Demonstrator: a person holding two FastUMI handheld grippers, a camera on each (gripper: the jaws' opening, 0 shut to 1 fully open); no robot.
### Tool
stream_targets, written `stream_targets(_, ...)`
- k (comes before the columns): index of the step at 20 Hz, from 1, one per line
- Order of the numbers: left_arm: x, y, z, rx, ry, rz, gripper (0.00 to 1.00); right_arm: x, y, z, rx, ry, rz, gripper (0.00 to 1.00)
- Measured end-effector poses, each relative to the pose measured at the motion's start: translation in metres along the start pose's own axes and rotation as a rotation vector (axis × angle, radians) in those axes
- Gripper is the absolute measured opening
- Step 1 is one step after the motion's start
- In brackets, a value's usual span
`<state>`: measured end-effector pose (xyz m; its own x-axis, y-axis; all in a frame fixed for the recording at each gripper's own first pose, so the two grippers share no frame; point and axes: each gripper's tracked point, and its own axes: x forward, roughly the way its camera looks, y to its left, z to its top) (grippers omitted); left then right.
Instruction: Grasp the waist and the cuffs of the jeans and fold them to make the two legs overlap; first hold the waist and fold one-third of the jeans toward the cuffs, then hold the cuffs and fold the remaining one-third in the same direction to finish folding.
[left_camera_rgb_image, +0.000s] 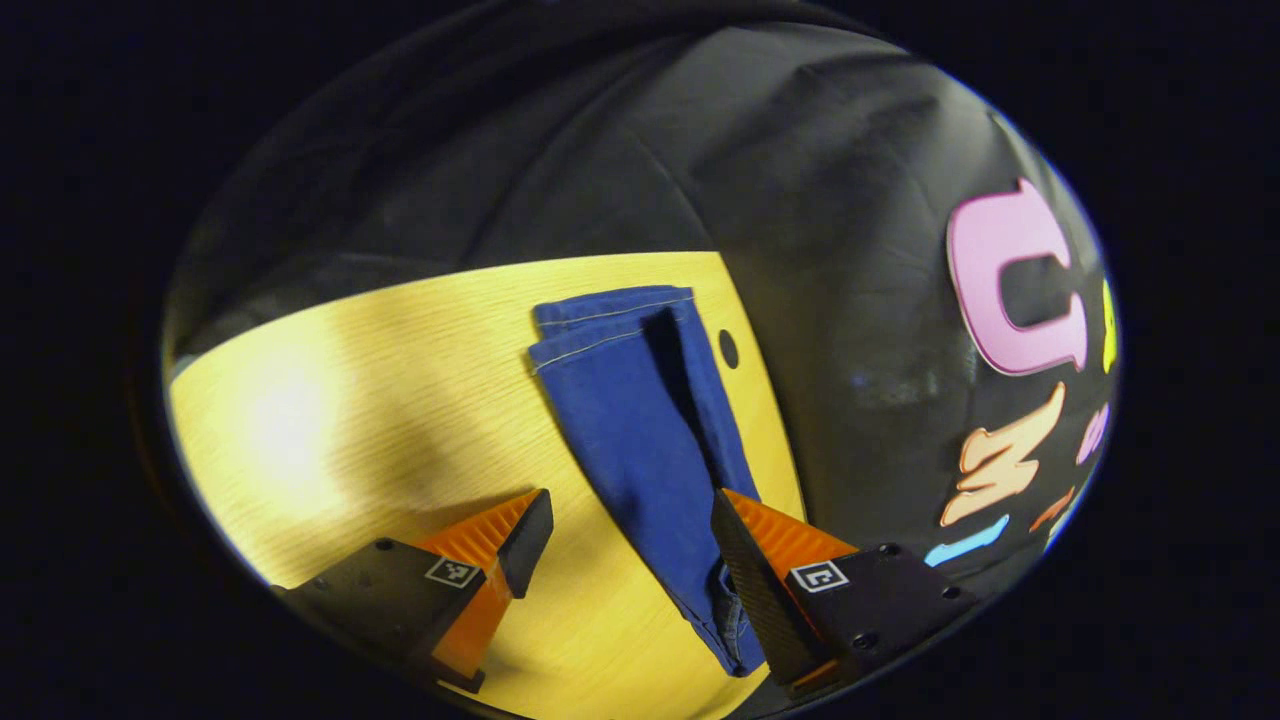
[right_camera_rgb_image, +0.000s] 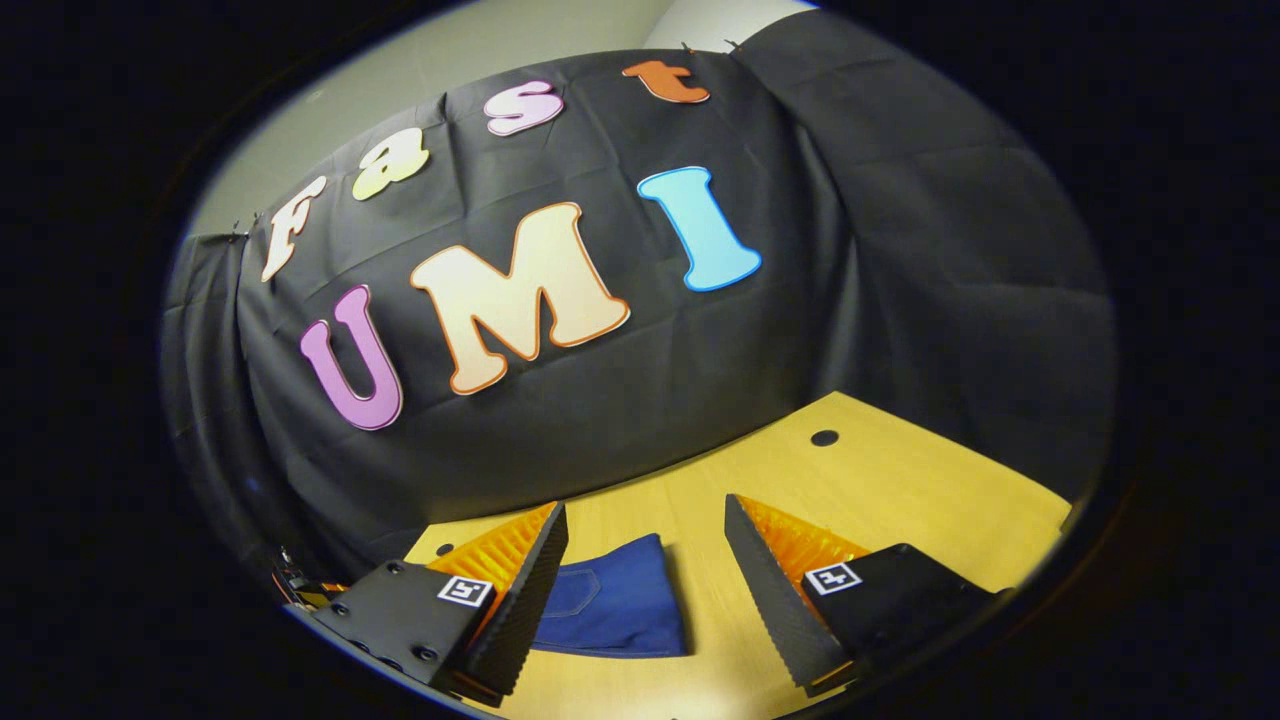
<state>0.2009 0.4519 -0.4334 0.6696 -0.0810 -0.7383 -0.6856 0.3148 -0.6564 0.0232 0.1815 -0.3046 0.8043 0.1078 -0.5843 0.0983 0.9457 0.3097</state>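
Note:
Blue jeans (left_camera_rgb_image: 640, 420) lie flat on the wooden table (left_camera_rgb_image: 380, 400) in the left gripper view, legs overlapped, cuffs at the far end near the table's back edge. My left gripper (left_camera_rgb_image: 632, 520) is open above the table, its right finger over the near end of the jeans, nothing held. In the right gripper view the waist end of the jeans (right_camera_rgb_image: 615, 600), with a back pocket showing, lies between and just beyond the fingers of my right gripper (right_camera_rgb_image: 647, 535), which is open and holds nothing.
A small round hole (left_camera_rgb_image: 728, 348) in the table (right_camera_rgb_image: 900, 490) sits just right of the cuffs; another hole (right_camera_rgb_image: 824, 437) shows near the back edge in the right gripper view. Black cloth walls stand close behind the table. Bare wood stretches left of the jeans.

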Motion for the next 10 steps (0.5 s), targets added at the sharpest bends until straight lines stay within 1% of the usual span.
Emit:
stream_targets(1,0.001,-0.005,0.002,-0.04,-0.01,-0.021,0.94,-0.002,-0.001,0.002,-0.001,-0.002,-0.002,0.97)
stream_targets(3,0.015,-0.005,0.009,-0.088,-0.014,-0.027,0.9,-0.004,-0.005,-0.002,-0.004,0.017,-0.01,0.97)
stream_targets(5,0.026,-0.002,0.011,-0.101,-0.003,-0.027,0.9,-0.005,-0.012,-0.003,-0.017,0.026,-0.028,0.97)
stream_targets(6,0.03,-0.004,0.014,-0.109,-0.004,-0.044,0.89,-0.006,-0.014,-0.003,-0.027,0.026,-0.037,0.97)
stream_targets(7,0.035,-0.009,0.017,-0.122,-0.003,-0.065,0.78,-0.008,-0.016,-0.004,-0.035,0.029,-0.043,0.97)
stream_targets(10,0.052,-0.022,0.026,-0.221,-0.017,-0.123,0.77,-0.009,-0.02,-0.005,-0.032,0.046,-0.058,0.97)
